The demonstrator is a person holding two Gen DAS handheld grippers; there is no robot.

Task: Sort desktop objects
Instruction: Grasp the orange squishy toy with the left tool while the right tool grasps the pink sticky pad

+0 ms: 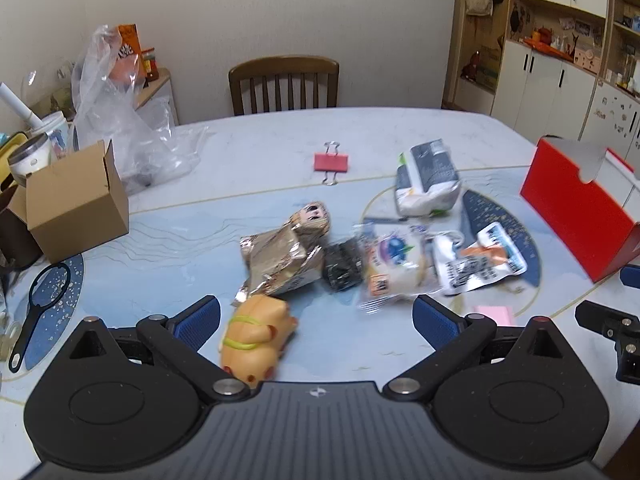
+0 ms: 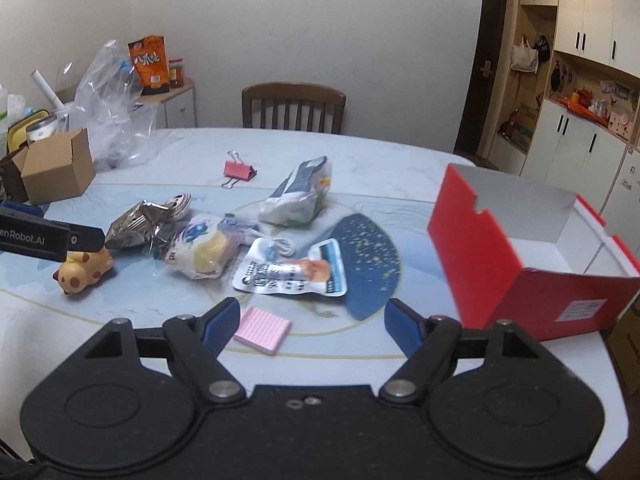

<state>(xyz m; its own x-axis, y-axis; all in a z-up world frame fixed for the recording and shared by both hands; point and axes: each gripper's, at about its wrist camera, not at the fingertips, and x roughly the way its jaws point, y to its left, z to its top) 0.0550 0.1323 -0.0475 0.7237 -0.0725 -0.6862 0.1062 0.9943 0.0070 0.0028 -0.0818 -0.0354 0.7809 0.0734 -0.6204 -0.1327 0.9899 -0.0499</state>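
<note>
On the table [image 2: 120, 320], your snack packets [image 2: 288, 272] sit mid-surface, with the red box [image 2: 500, 280] at right. Your left gripper [image 1: 316, 320] is wide open and empty over the orange toy [image 1: 256, 336]. Your right gripper [image 2: 310, 324] is equally spread, holding nothing, by the pink notepad [image 2: 264, 330].

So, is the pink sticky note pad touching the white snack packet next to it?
Apart. In the right wrist view the pink sticky note pad lies nearer the camera than the white snack packet, with a strip of bare tablecloth between them.

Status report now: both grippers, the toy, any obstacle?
Left gripper open, right gripper open, both empty. Orange toy on table, between left fingers, untouched. Foil packet close behind it.
</note>
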